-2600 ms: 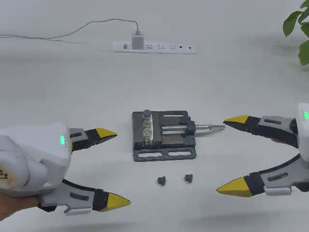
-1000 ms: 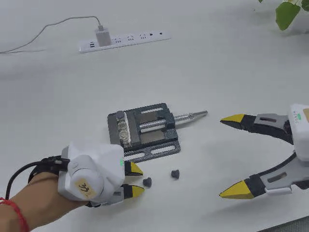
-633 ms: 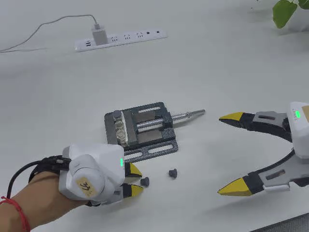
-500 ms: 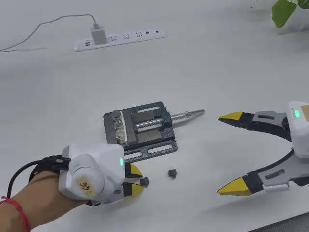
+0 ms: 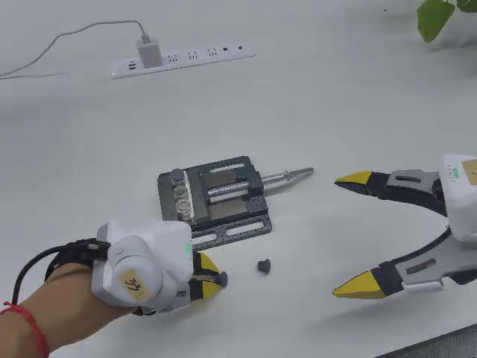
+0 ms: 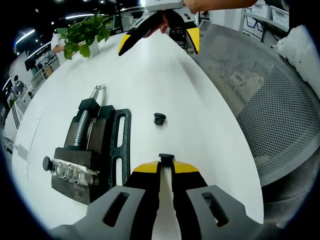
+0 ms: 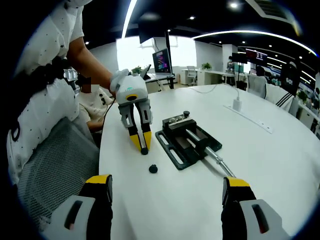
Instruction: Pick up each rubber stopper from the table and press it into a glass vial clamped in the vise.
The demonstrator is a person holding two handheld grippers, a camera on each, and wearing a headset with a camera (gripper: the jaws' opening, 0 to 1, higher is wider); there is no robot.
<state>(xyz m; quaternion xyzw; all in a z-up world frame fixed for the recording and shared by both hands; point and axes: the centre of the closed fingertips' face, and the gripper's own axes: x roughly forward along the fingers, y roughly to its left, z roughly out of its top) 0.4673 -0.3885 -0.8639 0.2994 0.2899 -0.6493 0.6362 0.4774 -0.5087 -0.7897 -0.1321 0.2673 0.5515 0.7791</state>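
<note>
While my right gripper is gaping wide and empty, my left gripper is pinching a rubber stopper lower centre, jaws nearly closed, its long axis lying along them, cap pointing outward.

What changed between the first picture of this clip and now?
The left gripper, open at the start, came in to the near stopper and closed its jaws on it; whether it is lifted yet cannot be told. Unchanged: the right gripper waits open, the other stopper lies on the table, and the vise holds its vials.
</note>
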